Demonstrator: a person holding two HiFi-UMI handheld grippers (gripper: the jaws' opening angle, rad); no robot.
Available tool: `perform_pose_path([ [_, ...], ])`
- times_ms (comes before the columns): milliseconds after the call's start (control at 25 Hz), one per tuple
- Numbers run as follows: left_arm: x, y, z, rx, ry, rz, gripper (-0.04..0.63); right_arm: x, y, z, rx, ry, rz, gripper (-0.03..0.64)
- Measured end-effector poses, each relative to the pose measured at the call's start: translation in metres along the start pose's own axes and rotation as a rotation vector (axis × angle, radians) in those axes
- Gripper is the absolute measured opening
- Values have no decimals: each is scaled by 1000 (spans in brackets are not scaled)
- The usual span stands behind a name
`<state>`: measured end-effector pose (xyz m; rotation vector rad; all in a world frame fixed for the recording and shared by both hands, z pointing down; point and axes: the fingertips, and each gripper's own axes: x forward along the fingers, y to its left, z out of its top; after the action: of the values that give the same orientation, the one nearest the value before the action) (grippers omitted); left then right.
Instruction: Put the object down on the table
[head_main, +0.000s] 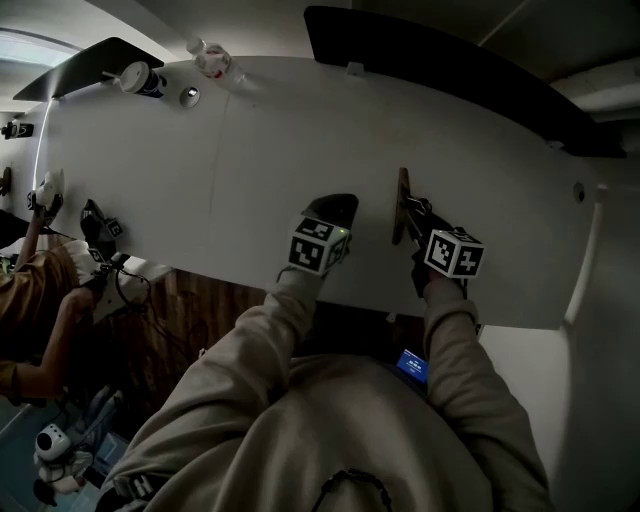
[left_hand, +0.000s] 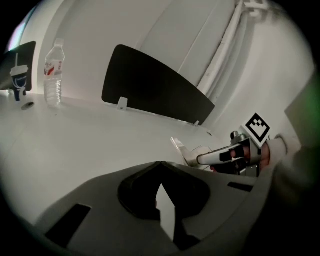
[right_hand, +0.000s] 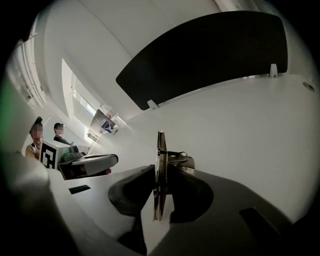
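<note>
My right gripper (head_main: 410, 218) is shut on a thin flat board (head_main: 401, 190) that stands on edge just above the white table (head_main: 250, 170), near its front edge. In the right gripper view the board (right_hand: 159, 145) shows edge-on with a metal clip on its right face, and the dark pads of the right gripper (right_hand: 161, 175) press on both sides. My left gripper (head_main: 335, 208) hovers a hand's width to the left. Its tips (left_hand: 160, 167) meet with nothing between them. From the left gripper view the board (left_hand: 180, 149) juts out of the right gripper (left_hand: 202, 159).
A water bottle (head_main: 212, 60) and a cup with a straw (head_main: 140, 78) stand at the table's far left corner. A black divider panel (head_main: 450, 70) runs along the far edge. Another person (head_main: 40, 270) works with grippers at the left.
</note>
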<state>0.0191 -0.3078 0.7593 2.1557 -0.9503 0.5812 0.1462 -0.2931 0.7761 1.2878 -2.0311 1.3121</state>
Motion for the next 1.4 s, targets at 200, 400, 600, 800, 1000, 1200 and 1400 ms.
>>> perform_pose_path([
  [200, 5, -5, -17, 8, 40, -20, 5, 9, -3, -13, 17, 25, 11, 100],
  [400, 4, -9, -21, -11, 47, -28, 5, 16, -2, -20, 43, 42, 36, 100],
  [600, 5, -9, -29, 6, 62, -24, 5, 20, -2, -26, 48, 48, 43, 101],
  [800, 8, -10, -32, 22, 61, -24, 5, 23, -2, -29, 62, 36, 58, 101],
  [1000, 11, -10, -30, 25, 52, -32, 5, 23, -11, -30, 51, 21, 37, 128],
  [1200, 8, -11, -27, 19, 61, -28, 5, 21, -14, -28, 58, 9, 25, 166],
  [1400, 5, -11, -26, 31, 48, -23, 5, 13, -14, -22, 33, 4, -2, 170],
])
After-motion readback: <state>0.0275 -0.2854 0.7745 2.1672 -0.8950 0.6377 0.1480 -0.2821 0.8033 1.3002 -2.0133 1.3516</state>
